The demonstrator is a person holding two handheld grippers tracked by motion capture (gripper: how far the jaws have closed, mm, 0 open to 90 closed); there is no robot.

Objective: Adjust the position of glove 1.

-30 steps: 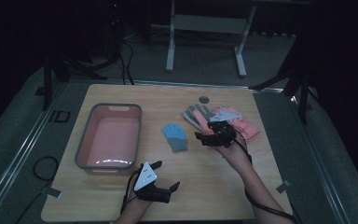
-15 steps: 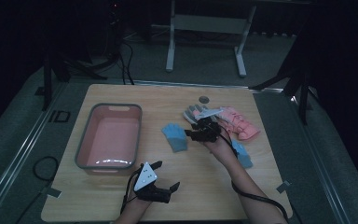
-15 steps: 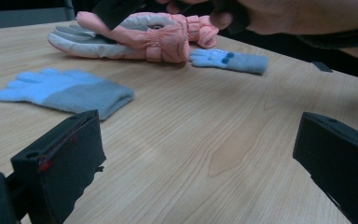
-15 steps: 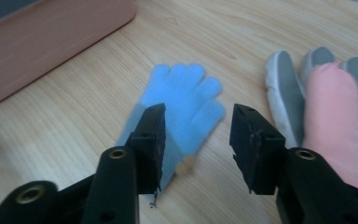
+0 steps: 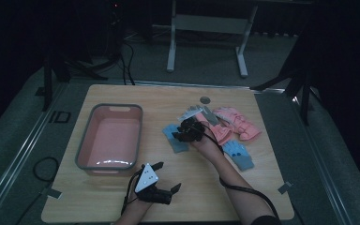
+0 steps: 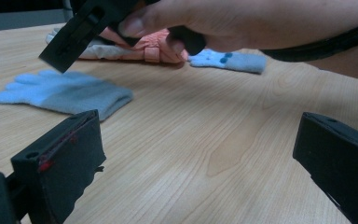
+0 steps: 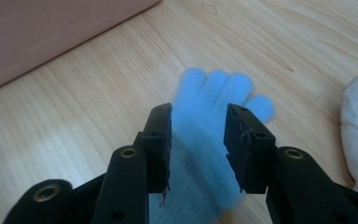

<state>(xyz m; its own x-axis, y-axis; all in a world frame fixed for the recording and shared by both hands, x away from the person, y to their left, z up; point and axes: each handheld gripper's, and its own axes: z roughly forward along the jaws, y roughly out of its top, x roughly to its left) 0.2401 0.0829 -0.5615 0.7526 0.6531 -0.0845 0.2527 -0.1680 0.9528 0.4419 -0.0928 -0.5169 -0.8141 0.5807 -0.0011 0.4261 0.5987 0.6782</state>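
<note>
On the left side of the table [image 5: 258, 187] a pink tub [image 5: 110, 136] is sitting with nothing in it. Nearer the person, the left claw [image 5: 166, 176] is resting low over the wood. Its two black jaws are standing wide apart and nothing is between them.

In the middle, a blue glove [image 5: 174, 138] is lying flat on the wood, just right of the tub, with its fingers pointing toward the tub. The right claw [image 5: 180, 136] is hanging right above it. Its jaws have just been closing, and now they are standing narrow, one on each side of the glove's middle [image 7: 200, 140]. They are not pinching it yet, so the glove is lying loose.

To the right, pink gloves [image 5: 234, 123] and a white-grey one are lying in a pile, and another blue glove [image 5: 239, 154] is lying nearer the person.

I think the step now is grabbing the blue glove. To do it well, the right claw should be going straight down until its tips are touching the wood, then squeezing the soft cloth in the middle. Going slowly is helping here, because a flat glove can slip away or only get caught by an edge. Lifting should wait until the cloth is bunching up between the jaws. I guess the tub is where it goes.
</note>
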